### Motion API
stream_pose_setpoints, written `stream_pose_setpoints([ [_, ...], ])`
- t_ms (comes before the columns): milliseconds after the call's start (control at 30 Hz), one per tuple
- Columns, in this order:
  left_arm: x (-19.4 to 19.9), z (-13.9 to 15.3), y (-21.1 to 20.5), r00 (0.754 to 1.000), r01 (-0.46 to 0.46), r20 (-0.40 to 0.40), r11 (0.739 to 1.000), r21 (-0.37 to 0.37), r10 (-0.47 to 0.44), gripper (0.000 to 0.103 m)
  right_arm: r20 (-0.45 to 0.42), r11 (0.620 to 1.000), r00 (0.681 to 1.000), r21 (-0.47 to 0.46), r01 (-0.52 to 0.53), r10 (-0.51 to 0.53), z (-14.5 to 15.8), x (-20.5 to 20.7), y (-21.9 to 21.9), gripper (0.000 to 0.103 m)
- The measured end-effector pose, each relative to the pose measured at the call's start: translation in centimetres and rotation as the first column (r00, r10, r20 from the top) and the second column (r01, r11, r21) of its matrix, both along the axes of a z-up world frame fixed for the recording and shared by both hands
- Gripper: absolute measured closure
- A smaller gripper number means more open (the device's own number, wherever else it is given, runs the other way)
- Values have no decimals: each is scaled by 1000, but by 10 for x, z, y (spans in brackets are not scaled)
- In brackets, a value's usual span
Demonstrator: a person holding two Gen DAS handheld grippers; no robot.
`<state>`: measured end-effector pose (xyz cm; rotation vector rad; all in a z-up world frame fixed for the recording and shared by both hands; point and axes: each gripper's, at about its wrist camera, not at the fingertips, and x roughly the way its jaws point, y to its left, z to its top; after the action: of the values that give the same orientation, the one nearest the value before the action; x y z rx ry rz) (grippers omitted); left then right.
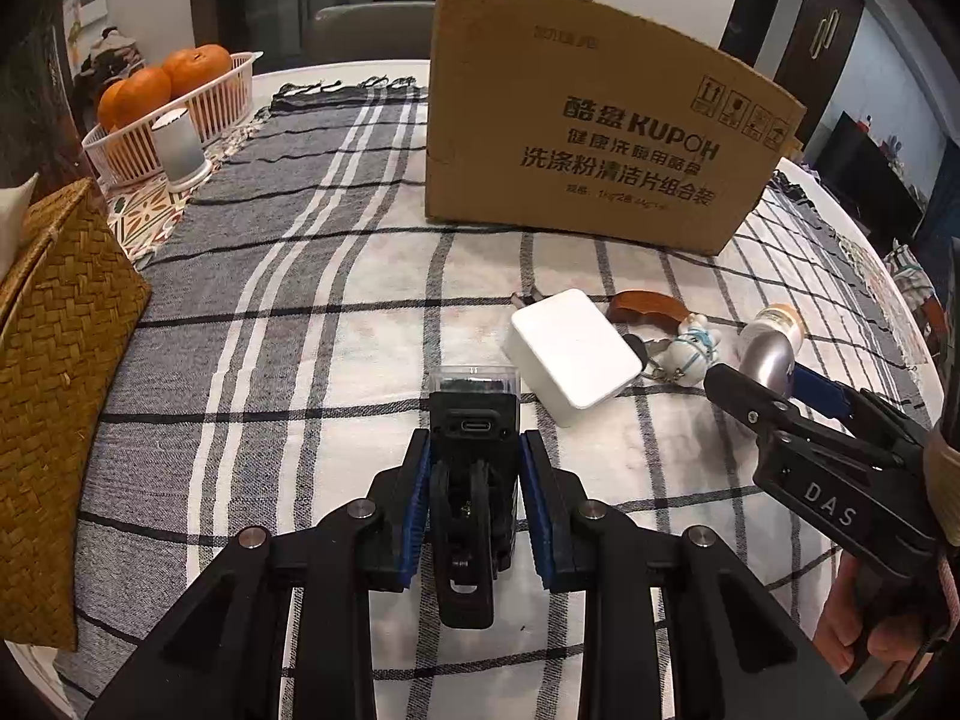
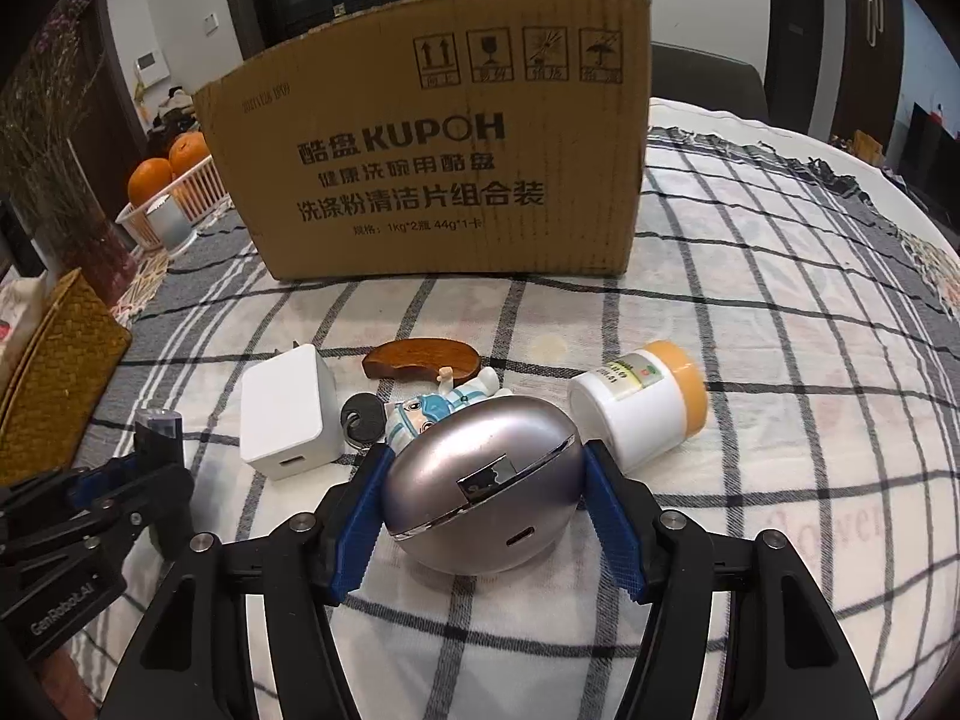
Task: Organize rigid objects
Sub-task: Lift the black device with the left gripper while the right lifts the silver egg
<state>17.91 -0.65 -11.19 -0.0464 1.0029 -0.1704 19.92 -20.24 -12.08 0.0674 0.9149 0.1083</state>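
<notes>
Your left tongs (image 1: 474, 450) are clamped on a small black device (image 1: 474, 420) with a clear cap, just above the checked tabletop (image 1: 336, 336). Your right tongs (image 2: 483, 480) grip the silver egg-shaped case (image 2: 483, 486), blue pads against both sides. White charger (image 2: 288, 414), figurine keychain (image 2: 444, 405), wooden piece (image 2: 420, 357) and tipped white bottle (image 2: 636, 408) lie before the cardboard box (image 2: 432, 150).

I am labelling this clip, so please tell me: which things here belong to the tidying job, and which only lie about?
Job: black device, silver egg-shaped case, white charger, white bottle, figurine keychain, wooden piece, cardboard box.

Lying about: orange basket, woven box.
</notes>
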Motion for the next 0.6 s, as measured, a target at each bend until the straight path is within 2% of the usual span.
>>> stream_pose_setpoints([
  [300,-4,23,-4,998,29,59,1000,-7,-28,74,38,1000,999,11,15,-16,24,-15,-2,39],
  [600,1,62,-7,988,66,140,998,-14,-64,74,104,999,994,38,37,-41,61,-18,-5,39],
])
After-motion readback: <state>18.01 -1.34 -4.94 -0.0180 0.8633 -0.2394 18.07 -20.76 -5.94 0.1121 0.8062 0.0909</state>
